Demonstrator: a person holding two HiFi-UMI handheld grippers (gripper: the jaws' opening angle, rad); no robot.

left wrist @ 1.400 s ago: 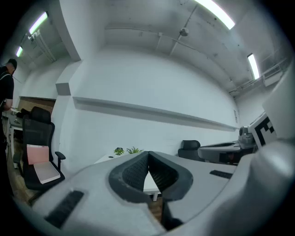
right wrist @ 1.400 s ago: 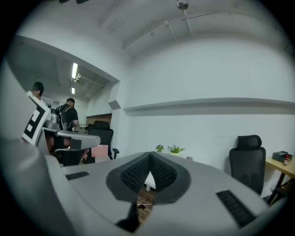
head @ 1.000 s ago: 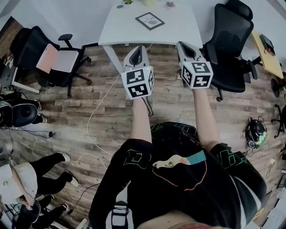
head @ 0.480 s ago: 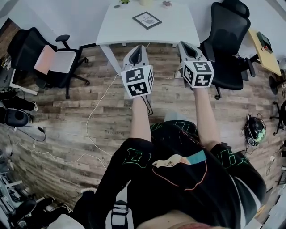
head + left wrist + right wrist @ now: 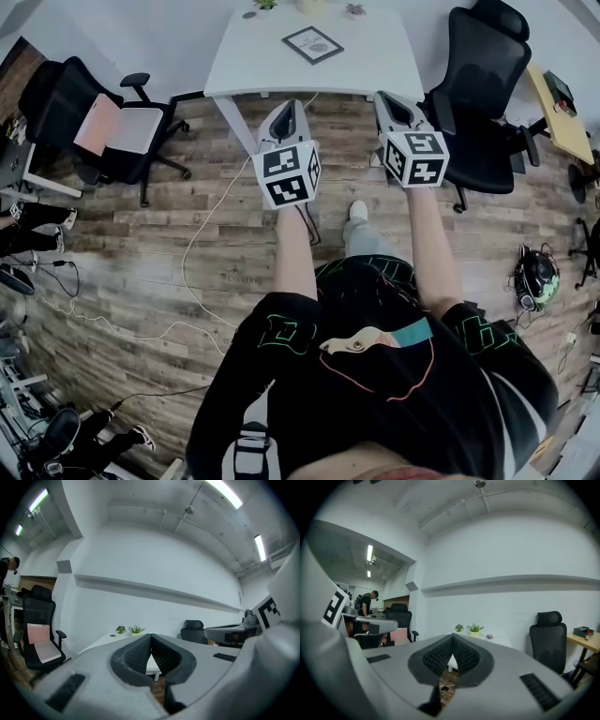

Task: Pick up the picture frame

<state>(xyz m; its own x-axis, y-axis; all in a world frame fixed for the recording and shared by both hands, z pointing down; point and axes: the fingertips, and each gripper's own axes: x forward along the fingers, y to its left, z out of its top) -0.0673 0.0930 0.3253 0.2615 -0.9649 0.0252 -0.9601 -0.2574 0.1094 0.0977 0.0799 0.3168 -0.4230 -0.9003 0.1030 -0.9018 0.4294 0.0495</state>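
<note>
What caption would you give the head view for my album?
Person holds shut, empty left gripper and right gripper toward the white table bearing the picture frame.

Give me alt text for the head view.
A person holds the left gripper and right gripper, both shut and empty, over a wood floor, short of a white table where the picture frame lies flat.

An office: swivel chairs (image 5: 483,89), white desk (image 5: 244,56), strip lights (image 5: 258,548).
</note>
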